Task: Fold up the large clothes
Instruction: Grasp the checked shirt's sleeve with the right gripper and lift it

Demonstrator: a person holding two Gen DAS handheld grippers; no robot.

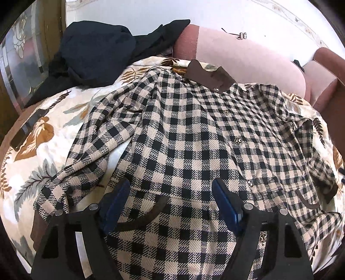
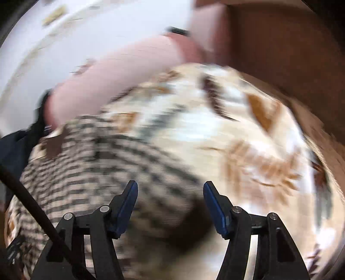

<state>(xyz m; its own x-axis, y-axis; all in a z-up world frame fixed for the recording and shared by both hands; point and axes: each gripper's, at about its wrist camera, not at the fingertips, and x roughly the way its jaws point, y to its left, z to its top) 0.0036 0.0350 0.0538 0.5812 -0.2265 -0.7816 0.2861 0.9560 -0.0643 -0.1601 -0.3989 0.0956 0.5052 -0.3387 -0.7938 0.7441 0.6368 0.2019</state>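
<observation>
With the checked shirt (image 1: pixel 194 133) lying buttoned and face-up across the leaf-print bedspread (image 1: pixel 54 129), the left gripper (image 1: pixel 170 204) and right gripper (image 2: pixel 170 204) are hovering open-jawed and empty above it, apparently lining up a first sleeve fold.

- Ahead of me, across the top of the frame, a white wall (image 1: pixel 133 13).
- Below it, a pink headboard (image 1: pixel 248 62).
- At upper left, a wooden door (image 1: pixel 54 19) with patterned glass (image 1: pixel 19 43).
- Daylight brightens my leaf-print bedspread (image 1: pixel 64 112).
</observation>
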